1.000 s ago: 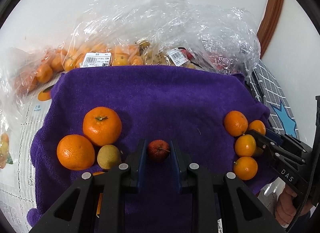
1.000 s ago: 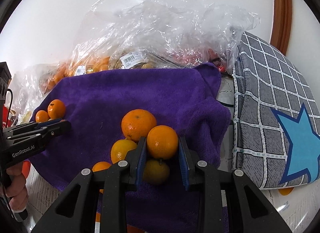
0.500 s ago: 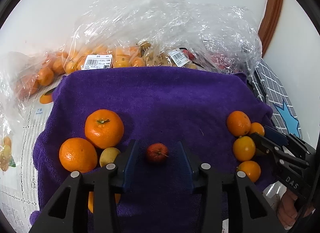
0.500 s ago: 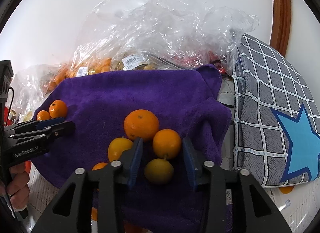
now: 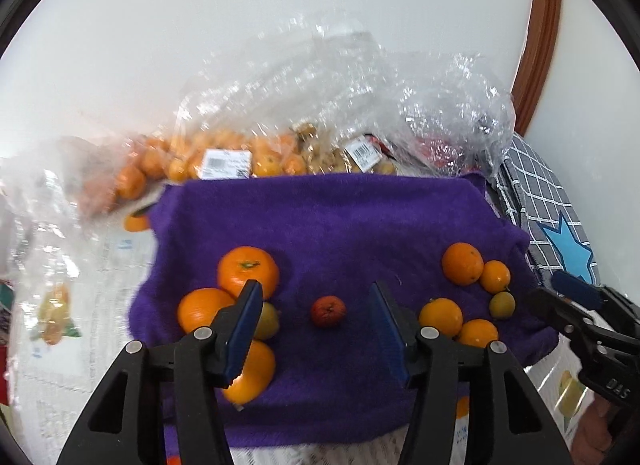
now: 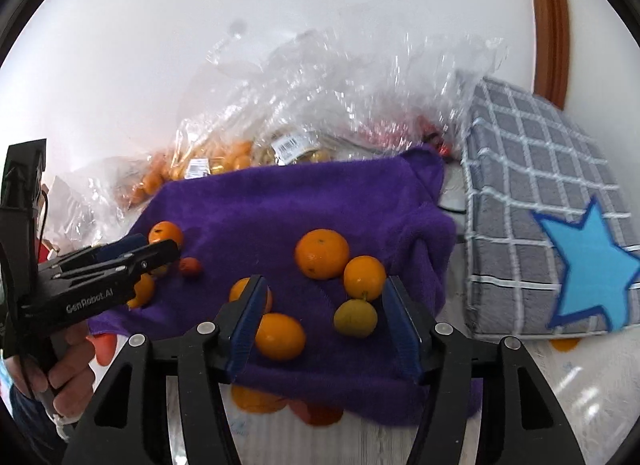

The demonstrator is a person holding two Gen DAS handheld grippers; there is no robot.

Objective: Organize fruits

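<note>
A purple towel (image 5: 344, 217) (image 6: 280, 201) carries the fruit. My left gripper (image 5: 316, 305) hangs above it, jaws opening; a small red fruit (image 5: 329, 310) (image 6: 189, 266) lies free on the towel between them. Large oranges (image 5: 248, 271) and a yellowish fruit (image 5: 267, 321) lie to its left. My right gripper (image 6: 323, 315) is also opening over a cluster of small oranges (image 6: 364, 277), a bigger orange (image 6: 322, 253) and a yellow-green fruit (image 6: 355, 318); its pads touch none of them. Each gripper shows at the edge of the other's view.
Clear plastic bags (image 5: 360, 113) with oranges and other produce lie behind the towel against a white wall. A grey checked cushion with a blue star (image 6: 560, 233) sits to the right. Printed paper (image 5: 80, 305) covers the surface at left. A hand (image 6: 68, 369) holds the left tool.
Both grippers opened and let go: the left released the small red fruit, the right a small orange. Both then rose and drew back, leaving the fruit on the towel.
</note>
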